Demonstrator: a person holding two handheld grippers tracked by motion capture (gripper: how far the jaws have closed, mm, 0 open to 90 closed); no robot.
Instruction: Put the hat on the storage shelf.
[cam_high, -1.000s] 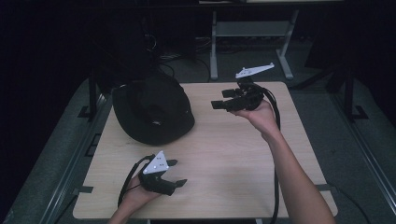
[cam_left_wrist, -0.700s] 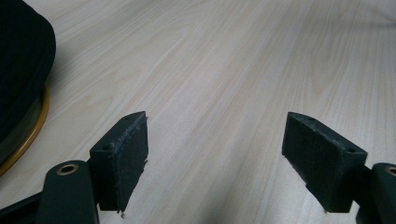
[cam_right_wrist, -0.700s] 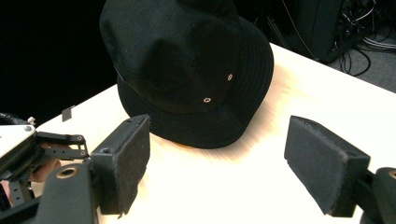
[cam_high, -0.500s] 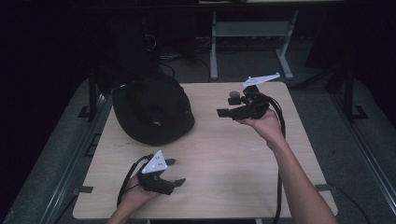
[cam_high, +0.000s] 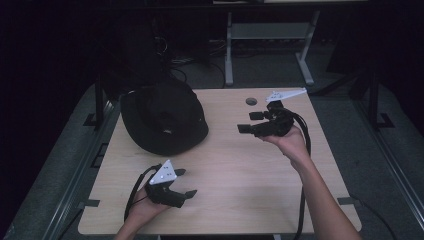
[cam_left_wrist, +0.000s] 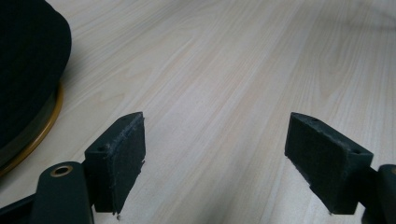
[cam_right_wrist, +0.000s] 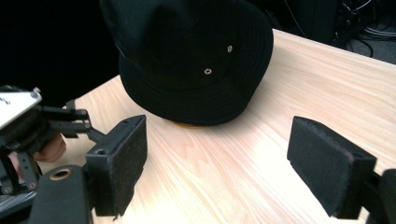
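Black fabric bucket hat (cam_high: 164, 118) lay near the wood-grain table's (cam_high: 235, 195) far-left edge; bare surface elsewhere. Left gripper (cam_high: 183, 183) and right gripper (cam_high: 248, 122) gaped, gripping nothing.

Hat (cam_high: 164, 118), at 10 o'clock on the tabletop (cam_high: 240, 165): solid black, two small silvery eyelets on the crown, and a mustard-gold band visible under the brim edge in both gripper views. Tabletop: pale blond wood grain with fine streaks, plus a small grey round spot (cam_high: 251, 101) toward 12 o'clock. Left hand-held gripper (cam_high: 183, 183) and right hand-held gripper (cam_high: 248, 122): black bodies and black pads, each topped by a light grey three-cornered plate; black cables.
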